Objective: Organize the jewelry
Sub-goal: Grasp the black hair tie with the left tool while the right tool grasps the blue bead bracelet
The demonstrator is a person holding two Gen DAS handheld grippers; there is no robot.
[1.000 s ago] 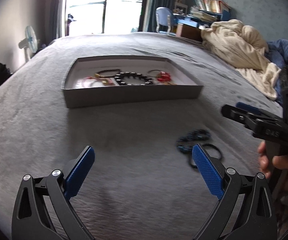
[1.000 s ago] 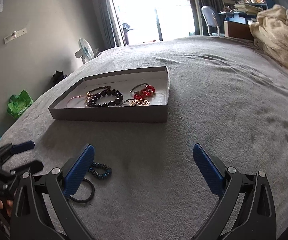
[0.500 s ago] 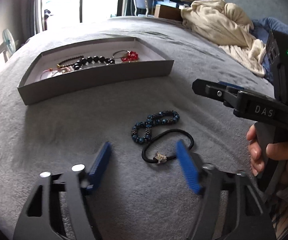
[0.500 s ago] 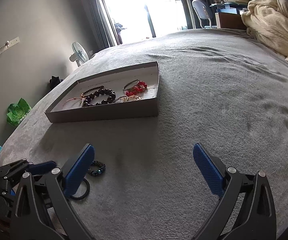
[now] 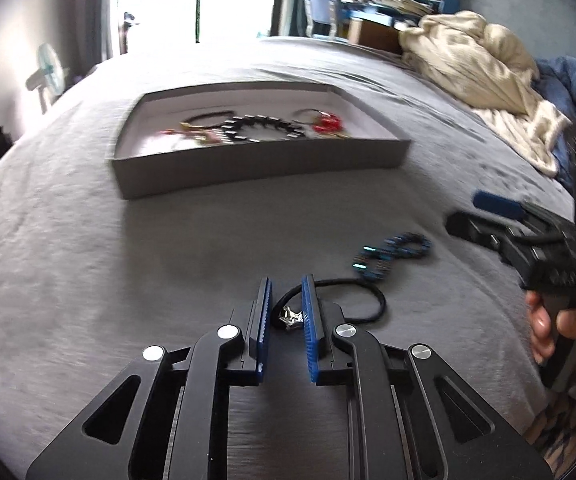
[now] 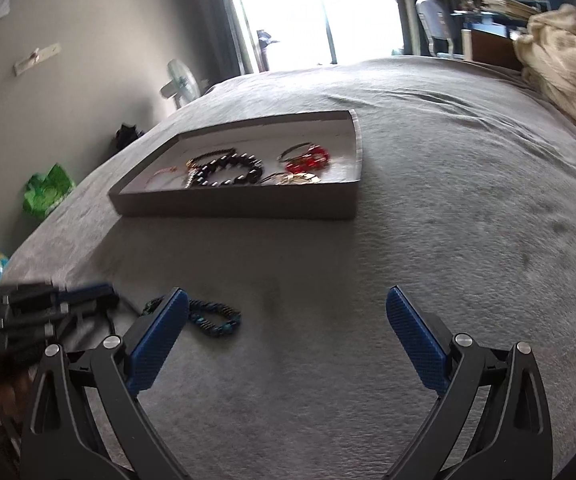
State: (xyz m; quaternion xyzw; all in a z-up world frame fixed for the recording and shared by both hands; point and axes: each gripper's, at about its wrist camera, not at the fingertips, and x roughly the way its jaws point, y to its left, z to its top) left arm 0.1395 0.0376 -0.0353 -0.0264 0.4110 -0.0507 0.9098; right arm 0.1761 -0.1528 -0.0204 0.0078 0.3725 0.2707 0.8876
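Left tongs (image 5: 287,300) narrowing around a black hair tie on the grey bed (image 5: 88,280).

Their jaws have just been closing; the black hair tie (image 5: 372,300) with its small metal charm (image 5: 290,317) sits between the blue pads, contact unclear in the blur. Just right of them lies the blue beaded bracelet (image 5: 392,252). Ahead sits the grey tray (image 5: 260,168) holding other jewelry. The right tongs (image 6: 288,320) stand wide open and empty, the bracelet beside their left pad.

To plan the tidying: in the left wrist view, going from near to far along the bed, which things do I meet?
Black hair tie → blue bead bracelet → grey tray → cream blanket.
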